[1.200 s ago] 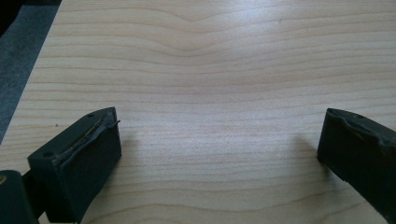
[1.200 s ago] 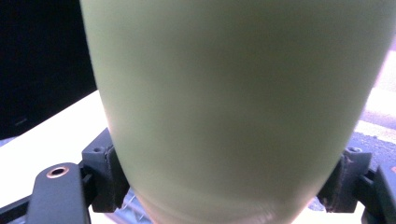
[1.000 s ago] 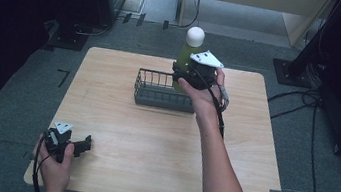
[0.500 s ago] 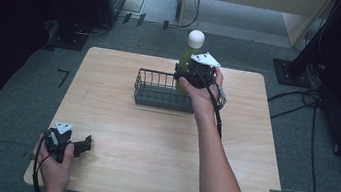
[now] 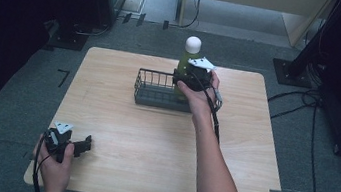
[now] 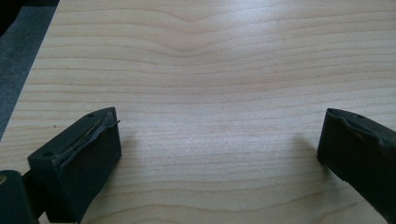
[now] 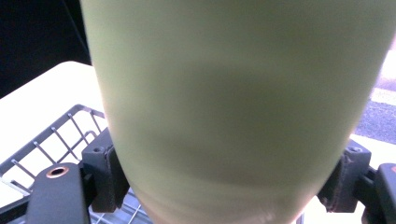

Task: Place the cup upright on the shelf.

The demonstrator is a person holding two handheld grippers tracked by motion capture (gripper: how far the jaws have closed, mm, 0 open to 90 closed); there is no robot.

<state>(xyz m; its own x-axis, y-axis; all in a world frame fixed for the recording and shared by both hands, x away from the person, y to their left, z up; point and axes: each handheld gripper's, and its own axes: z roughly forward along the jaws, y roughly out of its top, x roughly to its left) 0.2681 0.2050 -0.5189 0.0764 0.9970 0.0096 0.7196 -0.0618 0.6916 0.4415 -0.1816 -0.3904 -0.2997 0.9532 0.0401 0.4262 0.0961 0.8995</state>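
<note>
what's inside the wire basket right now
The green bottle, clamped by the right gripper, stands upright at the wire basket's right end; whether its base touches the floor is hidden. The rest looks empty.

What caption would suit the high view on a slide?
Right gripper holds a green bottle upright over a wire basket; left gripper rests open.

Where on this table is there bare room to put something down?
The wide wood between the wire basket and the left gripper is bare, as is the table's right side. It is crowded where the right gripper holds the green bottle.
</note>
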